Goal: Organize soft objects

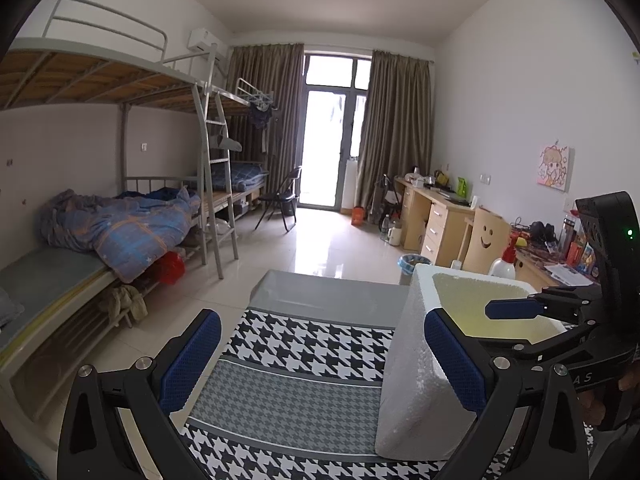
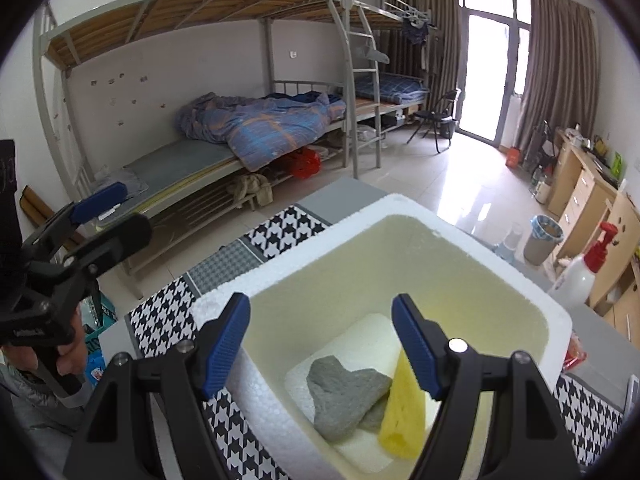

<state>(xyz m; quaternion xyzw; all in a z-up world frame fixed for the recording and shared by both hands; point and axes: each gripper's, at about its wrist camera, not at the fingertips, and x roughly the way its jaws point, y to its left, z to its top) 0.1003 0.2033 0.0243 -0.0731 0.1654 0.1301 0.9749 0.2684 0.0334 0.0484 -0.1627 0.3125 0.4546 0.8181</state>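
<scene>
Your right gripper (image 2: 320, 340) hangs over an open white foam box (image 2: 224, 308), its blue-padded fingers (image 2: 224, 340) spread wide with nothing between them. The box stands on a table under a black-and-white houndstooth cloth (image 2: 160, 320); its outer walls are rough, beaded white foam and its inner walls look pale yellow.

Three soft things lie in the bottom of the box. A flat white foam pad (image 2: 360, 340) covers most of the floor. On it rests a grey sponge (image 2: 344, 396) — lumpy and irregular, with a notch in its upper edge, so it looks a little like a heart. Against the sponge's right side a yellow sponge (image 2: 400, 420) stands tilted, a porous slab whose upper end is hidden behind your right finger.

Your left gripper (image 1: 324, 364) is also wide open and holds nothing. Its right finger (image 1: 456, 364) is just beside the box's near outer corner; whether it touches the foam is unclear. Its left finger is over the cloth, well apart from the box.

A white pump bottle (image 2: 576, 276) with a red top stands on the table beyond the box.
</scene>
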